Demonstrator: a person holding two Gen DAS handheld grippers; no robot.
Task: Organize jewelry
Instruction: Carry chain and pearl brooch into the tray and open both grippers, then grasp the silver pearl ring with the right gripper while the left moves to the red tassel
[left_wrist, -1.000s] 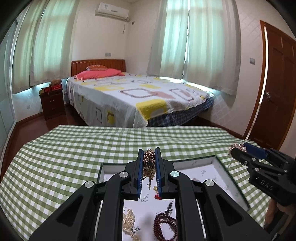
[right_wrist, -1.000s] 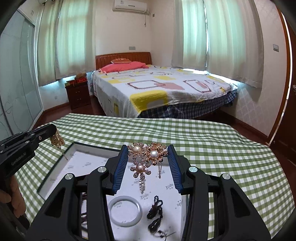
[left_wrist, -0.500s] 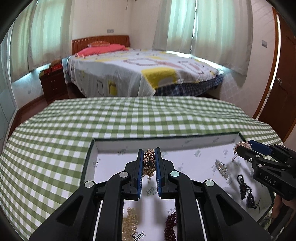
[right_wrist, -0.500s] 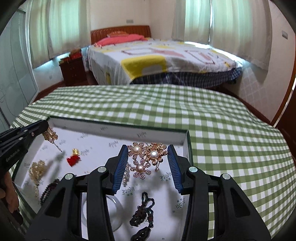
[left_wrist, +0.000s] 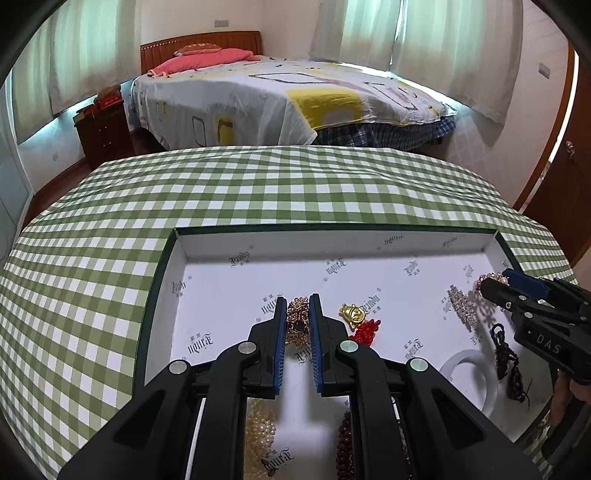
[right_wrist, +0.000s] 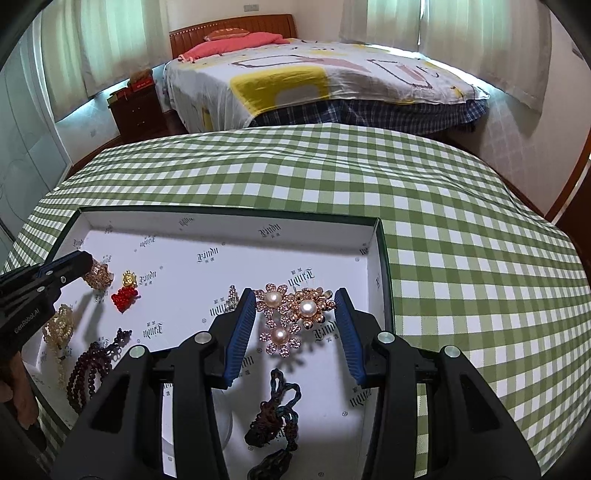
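Note:
A shallow white tray (left_wrist: 229, 251) (right_wrist: 221, 221) lies on the green checked tablecloth. My left gripper (left_wrist: 297, 314) is shut on a gold filigree ornament (left_wrist: 297, 320), low over the tray's left middle; it also shows in the right wrist view (right_wrist: 96, 274). My right gripper (right_wrist: 295, 314) is shut on a rose-gold pearl flower brooch (right_wrist: 291, 310), held wide across its jaws near the tray's right wall; it also shows in the left wrist view (left_wrist: 489, 278).
In the tray lie a gold-and-red charm (left_wrist: 357, 320), a rhinestone piece (left_wrist: 461, 306), a white bangle (left_wrist: 469, 373), a dark knotted cord (right_wrist: 275, 410), dark red beads (right_wrist: 88, 369) and pearl beads (left_wrist: 260, 424). A bed (left_wrist: 295, 99) stands beyond the table.
Both grippers have moved down and tilted toward the tray, still holding their pieces. The tray now fills more of both views.

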